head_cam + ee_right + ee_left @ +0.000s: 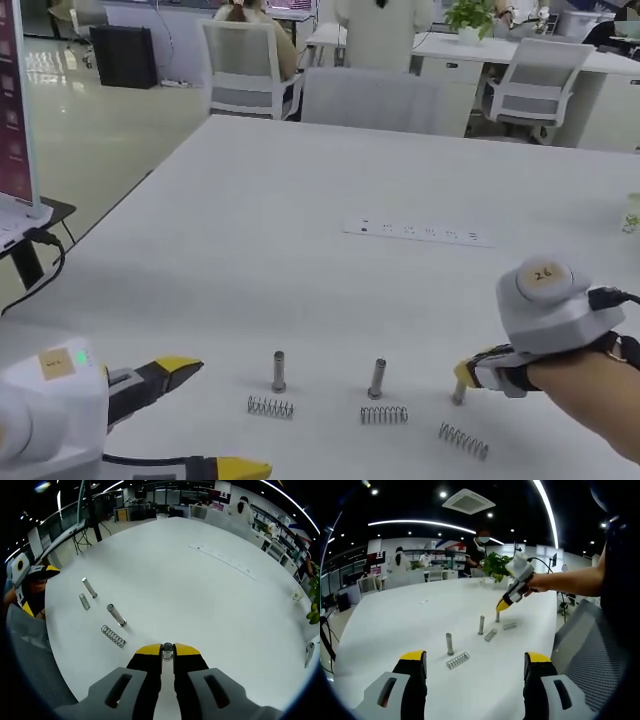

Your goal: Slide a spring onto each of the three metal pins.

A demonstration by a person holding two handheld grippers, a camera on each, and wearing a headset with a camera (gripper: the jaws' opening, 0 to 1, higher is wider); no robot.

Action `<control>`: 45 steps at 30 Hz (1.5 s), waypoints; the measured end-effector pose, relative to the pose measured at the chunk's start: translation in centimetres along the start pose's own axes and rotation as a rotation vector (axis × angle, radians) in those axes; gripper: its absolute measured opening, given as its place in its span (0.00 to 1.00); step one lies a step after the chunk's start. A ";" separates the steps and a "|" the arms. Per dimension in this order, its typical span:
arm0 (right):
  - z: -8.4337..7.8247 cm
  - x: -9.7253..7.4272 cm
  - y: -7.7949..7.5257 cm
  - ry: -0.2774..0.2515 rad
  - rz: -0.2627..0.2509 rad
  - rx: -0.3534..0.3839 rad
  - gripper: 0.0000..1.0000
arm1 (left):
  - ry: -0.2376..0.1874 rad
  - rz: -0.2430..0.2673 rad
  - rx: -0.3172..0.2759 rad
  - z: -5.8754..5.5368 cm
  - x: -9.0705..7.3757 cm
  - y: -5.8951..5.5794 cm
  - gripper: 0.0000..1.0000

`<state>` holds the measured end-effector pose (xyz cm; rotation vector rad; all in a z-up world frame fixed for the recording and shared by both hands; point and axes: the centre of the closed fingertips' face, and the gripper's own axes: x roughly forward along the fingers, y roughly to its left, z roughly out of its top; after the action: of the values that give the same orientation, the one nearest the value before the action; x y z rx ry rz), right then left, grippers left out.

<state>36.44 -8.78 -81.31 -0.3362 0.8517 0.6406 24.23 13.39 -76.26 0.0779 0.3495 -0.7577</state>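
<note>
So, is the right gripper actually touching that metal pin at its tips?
Touching. In the right gripper view the right gripper has its yellow tips pressed against both sides of the pin, with no gap showing on either side.

At the lower left of the frame the left tool (222,416) is held with its jaws apart. At the lower right the right tool (463,375) is closed on an upright pin (459,395). Two more pins (279,371) are stood on the white bench (300,200), and three springs (270,407) are laid just before them.
</note>
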 end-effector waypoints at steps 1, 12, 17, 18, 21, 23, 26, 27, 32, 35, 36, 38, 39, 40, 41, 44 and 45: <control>0.0 0.0 0.0 0.000 0.000 -0.001 0.05 | 0.000 0.000 0.000 0.0 0.0 0.0 0.76; -0.5 -0.4 0.2 0.008 -0.008 -0.006 0.05 | 0.001 -0.008 0.003 0.1 0.0 -0.3 0.76; -0.5 -0.4 0.1 -0.004 -0.007 -0.013 0.05 | 0.005 -0.012 0.004 0.0 0.0 -0.5 0.76; -0.5 -0.4 0.2 -0.006 -0.007 -0.016 0.05 | 0.005 -0.013 0.003 0.0 0.0 -0.5 0.76; -0.5 -0.4 0.2 -0.014 -0.007 -0.023 0.06 | 0.006 -0.014 0.004 -0.1 0.0 -0.5 0.76; -0.5 -0.4 0.2 -0.018 -0.008 -0.025 0.06 | 0.006 -0.015 0.005 -0.1 0.0 -0.5 0.76; -0.6 -0.5 0.1 -0.019 -0.009 -0.028 0.06 | 0.004 -0.017 0.005 0.0 0.1 -0.6 0.76; -0.6 -0.5 0.1 -0.018 -0.010 -0.030 0.06 | 0.004 -0.017 0.006 0.0 0.1 -0.6 0.76; -0.8 -0.6 0.0 -0.022 -0.011 -0.029 0.06 | 0.002 -0.020 0.007 0.1 0.2 -0.6 0.76; -0.9 -0.6 0.0 -0.023 -0.013 -0.030 0.06 | 0.003 -0.022 0.006 0.0 0.2 -0.6 0.76; -0.9 -0.6 0.0 -0.023 -0.013 -0.030 0.06 | 0.003 -0.022 0.006 0.0 0.2 -0.6 0.76; -0.8 -0.6 0.0 -0.025 -0.012 -0.032 0.06 | 0.003 -0.022 0.006 0.0 0.3 -0.6 0.76; -0.8 -0.6 0.0 -0.026 -0.013 -0.032 0.06 | 0.003 -0.022 0.007 0.0 0.3 -0.6 0.76; -0.8 -0.6 0.0 -0.027 -0.012 -0.032 0.07 | 0.002 -0.023 0.006 0.0 0.3 -0.6 0.76; -0.8 -0.6 0.0 -0.027 -0.012 -0.033 0.08 | 0.001 -0.023 0.006 0.0 0.3 -0.6 0.76; -0.7 -0.7 0.1 -0.034 -0.011 -0.039 0.09 | 0.000 -0.021 0.005 0.0 0.2 -0.5 0.76; -0.7 -0.7 0.1 -0.035 -0.011 -0.040 0.10 | -0.001 -0.021 0.006 0.0 0.3 -0.5 0.76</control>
<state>35.63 -9.29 -81.20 -0.3641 0.8038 0.6524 24.04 12.82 -76.27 0.0795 0.3477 -0.7793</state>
